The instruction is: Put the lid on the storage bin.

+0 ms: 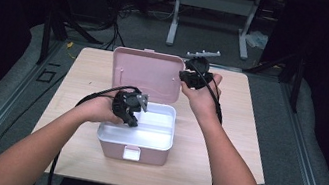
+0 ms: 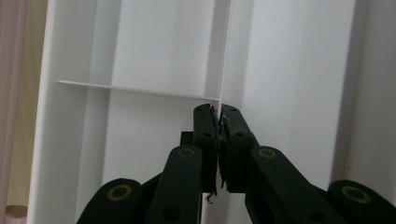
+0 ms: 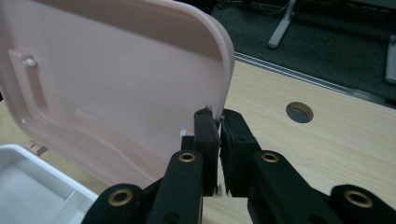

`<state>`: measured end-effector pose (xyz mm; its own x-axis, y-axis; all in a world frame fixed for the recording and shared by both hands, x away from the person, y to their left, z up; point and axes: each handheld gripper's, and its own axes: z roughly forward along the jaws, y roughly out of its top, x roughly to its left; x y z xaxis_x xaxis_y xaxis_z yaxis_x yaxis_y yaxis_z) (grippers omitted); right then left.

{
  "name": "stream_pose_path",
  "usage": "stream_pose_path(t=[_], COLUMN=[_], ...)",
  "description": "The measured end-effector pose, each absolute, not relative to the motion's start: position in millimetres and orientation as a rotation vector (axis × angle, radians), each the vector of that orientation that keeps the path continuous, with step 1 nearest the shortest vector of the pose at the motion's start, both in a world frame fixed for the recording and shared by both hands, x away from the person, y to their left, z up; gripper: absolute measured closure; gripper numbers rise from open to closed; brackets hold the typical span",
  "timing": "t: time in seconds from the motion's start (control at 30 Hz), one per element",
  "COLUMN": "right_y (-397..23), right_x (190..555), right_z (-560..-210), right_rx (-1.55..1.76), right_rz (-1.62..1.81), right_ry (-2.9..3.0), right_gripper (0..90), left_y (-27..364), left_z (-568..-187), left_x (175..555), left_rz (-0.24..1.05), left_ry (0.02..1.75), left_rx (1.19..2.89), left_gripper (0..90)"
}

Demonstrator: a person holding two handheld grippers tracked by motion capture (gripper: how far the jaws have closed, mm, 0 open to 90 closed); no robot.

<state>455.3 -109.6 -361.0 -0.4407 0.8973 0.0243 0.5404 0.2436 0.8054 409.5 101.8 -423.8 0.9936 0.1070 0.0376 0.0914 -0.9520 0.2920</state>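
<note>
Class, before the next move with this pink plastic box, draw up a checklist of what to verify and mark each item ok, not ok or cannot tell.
1. Pink plastic lid raised, open: ok.
2. Right gripper shut on the lid's edge: ok.
3. Left gripper shut on the thin white divider wall of the white inner tray: ok.
4. Box on the light wooden table, away from its edges: ok.
5. Hinge sound: cannot tell.

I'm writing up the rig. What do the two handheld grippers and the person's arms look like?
Both the left gripper and right gripper are black, with paired flat jaws, brass-ringed pivot holes and trailing black cables. The right one carries a grey three-cornered plate. The forearms are bare.
</note>
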Motion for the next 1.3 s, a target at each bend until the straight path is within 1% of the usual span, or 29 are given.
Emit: stream_pose_path(t=[0.43, 0.6, 0.77, 0.83, 0.93, 1.03, 1.17, 1.3], right_y=[-114, -114, -114, -114, -115, -115, -114, -115], right_x=[438, 437, 437, 437, 437, 436, 434, 433], right_z=[-357, -356, -357, -357, -357, -357, -357, -356], right_rx=[1.276, 1.272, 1.269, 1.269, 1.267, 1.265, 1.262, 1.257], right_rz=[1.103, 1.108, 1.104, 1.105, 1.107, 1.112, 1.111, 1.115], right_ry=[2.086, 2.092, 2.082, 2.083, 2.082, 2.091, 2.080, 2.091], right_gripper=[85.7, 85.7, 85.7, 85.6, 85.6, 85.6, 85.6, 85.6], left_y=[103, 108, 118, 125, 142, 162, 192, 218], left_z=[-424, -423, -413, -406, -396, -392, -386, -379], left_x=[410, 413, 414, 415, 419, 425, 432, 439], left_rz=[0.060, 0.023, -0.003, 0.015, 0.025, 0.061, 0.072, 0.132], left_ry=[0.186, 0.229, 0.280, 0.303, 0.378, 0.455, 0.560, 0.647], left_rx=[2.827, 2.794, 2.733, 2.706, 2.638, 2.597, 2.526, 2.477], left_gripper=[85.6, 85.1, 84.5, 85.3, 90.0, 90.0, 90.0, 90.0])
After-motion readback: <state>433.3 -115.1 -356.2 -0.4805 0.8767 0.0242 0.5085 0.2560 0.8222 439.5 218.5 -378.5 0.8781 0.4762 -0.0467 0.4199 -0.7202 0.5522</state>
